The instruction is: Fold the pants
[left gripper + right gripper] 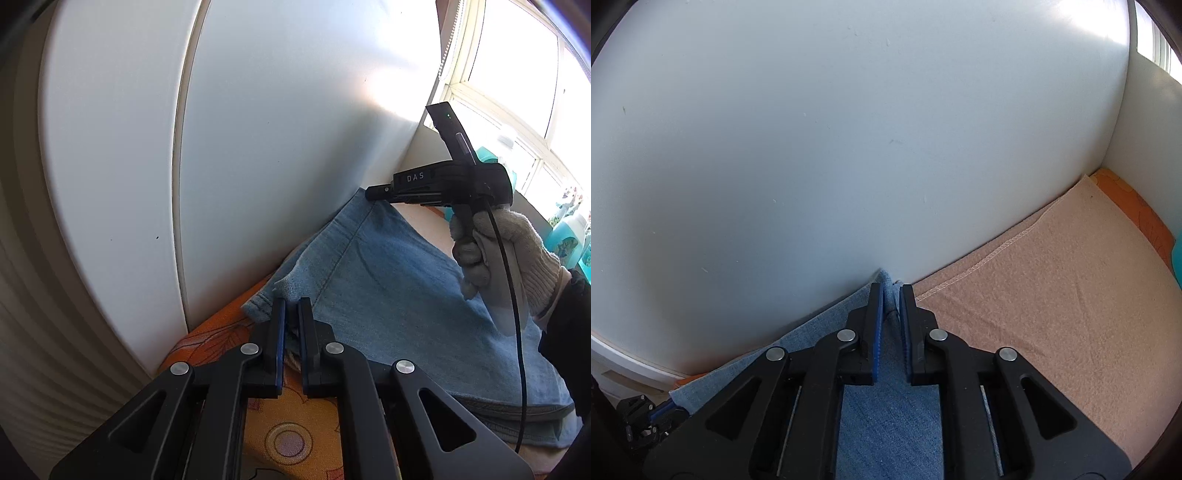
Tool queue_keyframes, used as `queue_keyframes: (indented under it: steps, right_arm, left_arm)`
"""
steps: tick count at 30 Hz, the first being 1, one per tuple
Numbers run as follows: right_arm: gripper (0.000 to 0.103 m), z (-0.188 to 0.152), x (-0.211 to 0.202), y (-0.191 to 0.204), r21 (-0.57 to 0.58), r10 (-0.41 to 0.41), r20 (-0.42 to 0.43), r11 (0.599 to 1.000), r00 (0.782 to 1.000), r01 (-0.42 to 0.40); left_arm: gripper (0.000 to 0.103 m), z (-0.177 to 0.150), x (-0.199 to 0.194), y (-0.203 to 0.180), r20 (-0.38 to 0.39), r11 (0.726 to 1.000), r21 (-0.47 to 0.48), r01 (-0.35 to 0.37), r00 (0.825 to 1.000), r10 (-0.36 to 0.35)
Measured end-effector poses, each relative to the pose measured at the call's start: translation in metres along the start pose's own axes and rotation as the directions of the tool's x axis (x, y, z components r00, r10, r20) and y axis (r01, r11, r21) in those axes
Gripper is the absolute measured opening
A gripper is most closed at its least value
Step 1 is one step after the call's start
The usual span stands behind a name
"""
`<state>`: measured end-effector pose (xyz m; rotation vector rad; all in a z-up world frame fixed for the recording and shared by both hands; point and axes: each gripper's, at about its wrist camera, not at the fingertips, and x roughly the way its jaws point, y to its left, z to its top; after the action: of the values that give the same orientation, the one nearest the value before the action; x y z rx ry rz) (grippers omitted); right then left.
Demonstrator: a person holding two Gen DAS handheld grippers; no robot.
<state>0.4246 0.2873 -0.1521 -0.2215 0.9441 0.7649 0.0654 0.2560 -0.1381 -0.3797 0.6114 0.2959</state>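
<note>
Lying against the white wall, the blue pants had corners in both grippers. Left gripper jaws clamped its corner; right gripper jaws stood slightly apart around a fold.

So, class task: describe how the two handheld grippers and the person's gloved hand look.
The left gripper and right gripper are matte black linkages with silver pivot bolts and blue-padded fingers. Seen from the left wrist, the right one has a pistol handle, "DAS" lettering and a black cable. The hand wears an off-white knit glove with a dark sleeve.
</note>
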Motion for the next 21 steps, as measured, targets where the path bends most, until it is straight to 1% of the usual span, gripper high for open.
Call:
queue_keyframes:
  steps: [1,2,4,6,8,9,10,13,15,17,18,19,21]
  right_arm:
    - [0.034,-0.001,-0.003,-0.001,0.002,-0.003,0.009,1.000,1.000,0.003]
    - [0.038,-0.001,-0.007,-0.001,-0.001,-0.005,0.020,1.000,1.000,0.005]
    - [0.038,-0.001,-0.018,-0.003,0.001,-0.001,0.035,1.000,0.999,0.001]
    - [0.038,-0.003,-0.032,-0.006,0.009,0.000,0.051,1.000,0.999,-0.001]
    - [0.039,-0.008,-0.048,-0.009,0.019,-0.001,0.072,1.000,0.997,-0.001]
    - [0.040,-0.012,-0.057,-0.010,0.025,-0.003,0.084,1.000,0.996,0.001]
    - [0.044,-0.011,-0.074,-0.016,0.034,-0.005,0.098,0.999,0.995,0.002]
    - [0.052,-0.031,-0.112,-0.016,0.063,-0.012,0.148,0.998,0.989,0.003]
    - [0.056,-0.048,-0.134,-0.023,0.087,-0.024,0.180,0.996,0.983,0.008]
    - [0.061,-0.067,-0.156,-0.028,0.108,-0.034,0.207,0.994,0.978,0.011]
    - [0.062,-0.078,-0.162,-0.034,0.119,-0.049,0.215,0.993,0.975,0.024]
    - [0.063,-0.087,-0.180,-0.025,0.129,-0.072,0.221,0.991,0.973,0.044]
    - [0.063,-0.105,-0.199,-0.031,0.149,-0.122,0.227,0.985,0.966,0.090]
  left_arm:
    - [0.006,0.000,-0.001,-0.002,0.008,1.000,0.012,-0.026,1.000,0.026]
    - [0.006,0.000,-0.002,-0.004,0.016,0.998,0.026,-0.062,0.998,0.061]
    - [0.006,0.000,-0.005,-0.002,0.024,0.996,0.029,-0.082,0.996,0.081]
    - [0.007,0.003,-0.011,0.007,0.028,0.998,0.015,-0.068,0.997,0.068]
    - [0.007,0.005,-0.016,0.006,0.035,0.998,0.022,-0.063,0.997,0.062]
    - [0.008,0.005,-0.021,0.004,0.039,0.998,0.029,-0.052,0.998,0.050]
    - [0.008,0.007,-0.024,0.002,0.045,0.998,0.037,-0.041,0.998,0.039]
    - [0.010,0.010,-0.039,-0.005,0.058,0.998,0.059,0.005,0.998,-0.009]
    - [0.020,0.012,-0.039,-0.015,0.055,0.997,0.068,0.048,0.997,-0.051]
    - [0.023,0.014,-0.041,-0.025,0.051,0.992,0.083,0.092,0.994,-0.096]
    - [0.023,0.015,-0.041,-0.028,0.047,0.989,0.092,0.116,0.992,-0.120]
    - [0.023,0.015,-0.042,-0.034,0.041,0.985,0.102,0.139,0.989,-0.144]
    - [0.023,0.015,-0.045,-0.047,0.029,0.975,0.115,0.189,0.981,-0.194]
